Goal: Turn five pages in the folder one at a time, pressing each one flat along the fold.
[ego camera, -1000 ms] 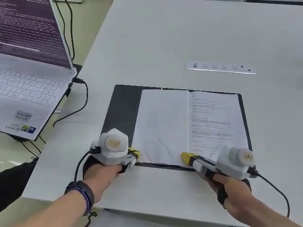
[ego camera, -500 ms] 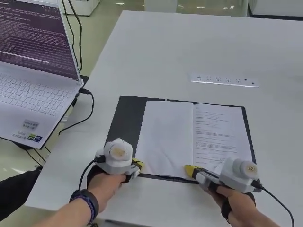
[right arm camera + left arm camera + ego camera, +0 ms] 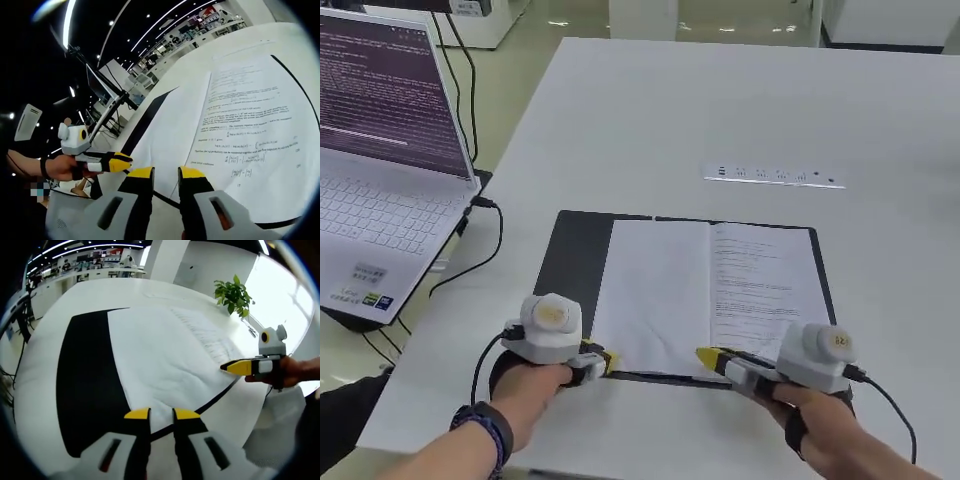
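Folder (image 3: 578, 260) lay open and flat on the white worktop (image 3: 720, 100), near the person's edge, with an open laptop (image 3: 380, 150) well off to its left. Left of the fold, the black inner cover showed bare beside a blank-faced sheet (image 3: 655, 290). From that I judged at least one page already turned, though how many of the five the frames could not tell.

The left gripper (image 3: 603, 358) sat at the folder's near edge, just by that sheet's lower corner, its fingers drawn together on nothing. The sheet rippled a little near the bottom in the left gripper view, so pressing along the fold probably remained to be done.

Right of the fold lay a printed page (image 3: 765, 285) – likely the next to lift. The right gripper (image 3: 708, 357) pointed at the near edge close to the fold, fingers likewise together and empty. A socket strip (image 3: 775, 177) lay beyond the folder.
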A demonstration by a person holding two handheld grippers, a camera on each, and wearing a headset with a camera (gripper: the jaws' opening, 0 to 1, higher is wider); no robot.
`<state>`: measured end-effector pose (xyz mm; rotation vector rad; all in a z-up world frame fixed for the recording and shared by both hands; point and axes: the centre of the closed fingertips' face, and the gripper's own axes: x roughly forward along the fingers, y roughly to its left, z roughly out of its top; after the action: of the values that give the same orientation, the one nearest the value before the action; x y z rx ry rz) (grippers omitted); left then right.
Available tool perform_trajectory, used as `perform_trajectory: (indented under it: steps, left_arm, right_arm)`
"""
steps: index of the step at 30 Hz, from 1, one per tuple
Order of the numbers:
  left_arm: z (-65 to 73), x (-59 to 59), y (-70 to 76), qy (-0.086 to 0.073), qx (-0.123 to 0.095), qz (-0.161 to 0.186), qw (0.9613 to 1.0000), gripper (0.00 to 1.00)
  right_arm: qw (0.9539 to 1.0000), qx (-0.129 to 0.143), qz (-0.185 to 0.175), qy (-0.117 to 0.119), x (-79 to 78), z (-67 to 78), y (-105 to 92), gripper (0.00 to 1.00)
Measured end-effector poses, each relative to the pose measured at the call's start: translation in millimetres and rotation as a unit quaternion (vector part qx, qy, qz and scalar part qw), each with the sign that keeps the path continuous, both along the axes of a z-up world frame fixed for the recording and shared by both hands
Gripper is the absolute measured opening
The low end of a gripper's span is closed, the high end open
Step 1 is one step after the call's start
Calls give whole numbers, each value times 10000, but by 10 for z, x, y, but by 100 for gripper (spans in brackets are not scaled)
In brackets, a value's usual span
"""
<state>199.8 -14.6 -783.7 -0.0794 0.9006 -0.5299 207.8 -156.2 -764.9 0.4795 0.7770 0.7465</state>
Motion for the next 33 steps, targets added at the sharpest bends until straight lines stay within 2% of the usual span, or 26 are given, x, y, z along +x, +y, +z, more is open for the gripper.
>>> perform_trajectory:
  steps: [4, 9, 13, 19, 23, 27, 33]
  left_arm:
    - [45, -32, 23, 16, 55, -35, 10000, 23]
    - [190, -30, 84, -198, 156, -78, 9997, 27]
    - [264, -35, 89, -271, 214, -159, 9993, 33]
    - [382, -73, 43, -320, 251, -272, 9988, 35]
    - [493, -84, 22, -433, 321, -297, 9981, 37]
    - [594, -76, 3, -546, 330, -283, 9976, 42]
    - [696, -115, -14, -608, 428, -349, 9966, 48]
  right_arm:
    - [10000, -34, -23, -64, 7, 60, -121, 22]
    - [9997, -90, -36, -216, -24, 163, -272, 27]
    - [9993, -203, -5, -325, -71, 175, -390, 29]
    - [9987, -285, -18, -426, -114, 216, -504, 33]
    - [9979, -324, 17, -552, -109, 279, -559, 36]
    - [9970, -409, 76, -648, -121, 330, -618, 39]
    - [9963, -462, 63, -717, -132, 381, -723, 44]
